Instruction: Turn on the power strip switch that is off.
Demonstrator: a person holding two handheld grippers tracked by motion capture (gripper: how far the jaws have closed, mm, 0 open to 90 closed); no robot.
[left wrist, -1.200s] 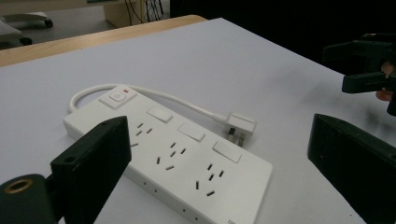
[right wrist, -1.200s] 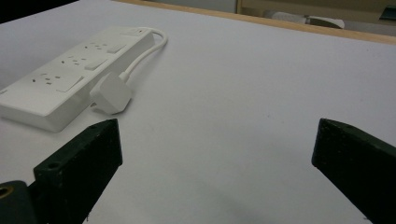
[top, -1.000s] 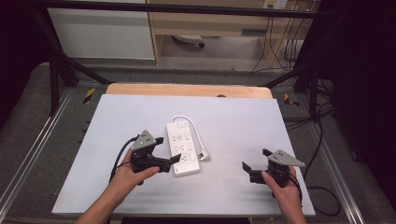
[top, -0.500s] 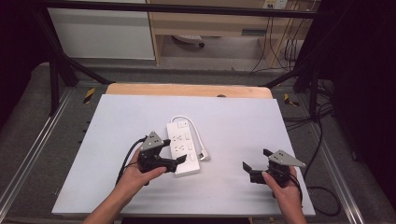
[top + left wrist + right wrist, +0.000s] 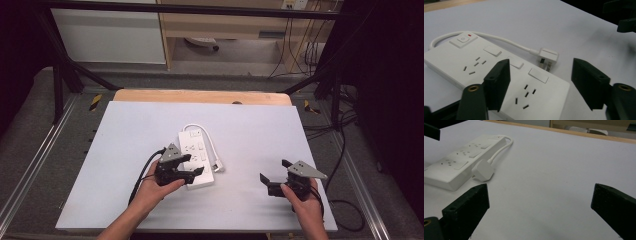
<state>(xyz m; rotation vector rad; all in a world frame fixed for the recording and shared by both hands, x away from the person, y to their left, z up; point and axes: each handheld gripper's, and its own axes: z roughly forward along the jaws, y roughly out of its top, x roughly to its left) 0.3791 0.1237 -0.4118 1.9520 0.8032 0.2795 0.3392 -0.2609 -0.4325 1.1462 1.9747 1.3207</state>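
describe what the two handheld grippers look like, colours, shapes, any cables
Both grippers, left gripper and right gripper, are black with two blocky flat jaws and brass-coloured screw inserts. Each carries a grey triangular plate on top and trails a black cable. The forearms are bare, no sleeves.

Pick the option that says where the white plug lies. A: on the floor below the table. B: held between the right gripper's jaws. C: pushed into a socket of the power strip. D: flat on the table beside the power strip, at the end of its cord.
D: the plug lies on the table next to the power strip, joined to it by the cord, with every socket bare.
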